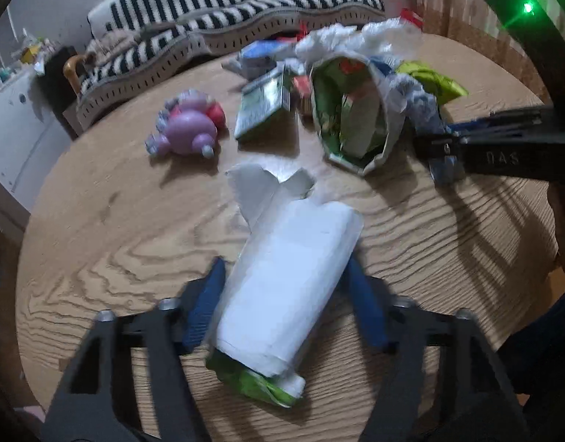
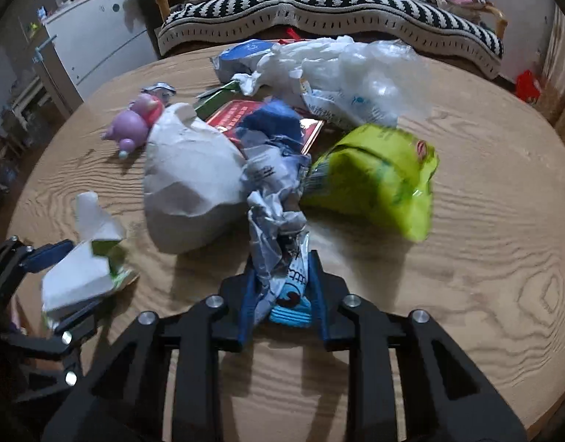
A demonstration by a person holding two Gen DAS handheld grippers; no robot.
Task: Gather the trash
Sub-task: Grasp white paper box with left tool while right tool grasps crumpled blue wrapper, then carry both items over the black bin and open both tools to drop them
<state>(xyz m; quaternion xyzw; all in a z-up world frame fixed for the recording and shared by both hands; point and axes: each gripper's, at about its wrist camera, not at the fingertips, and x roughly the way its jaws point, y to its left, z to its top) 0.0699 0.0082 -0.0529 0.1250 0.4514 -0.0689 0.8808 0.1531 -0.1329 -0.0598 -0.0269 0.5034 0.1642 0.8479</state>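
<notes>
While both hands work over a round wooden worktop (image 1: 98, 243), the left gripper (image 1: 282, 294) is closed on a white paper wrapper (image 1: 286, 269) with a green printed inside, held just above the wood. It looks light and crumples easily, so a pinch across its middle should hold. The right gripper (image 2: 280, 280) clamps a twisted blue-and-white plastic wrapper (image 2: 275, 199), thin, slack and probably slippery; gripping the bunched part seems safest. Beyond lie a gaping white paper bag (image 2: 190, 184), a lime-green packet (image 2: 378, 176), clear plastic bags (image 2: 348, 70) and a purple toy (image 1: 190, 129).
</notes>
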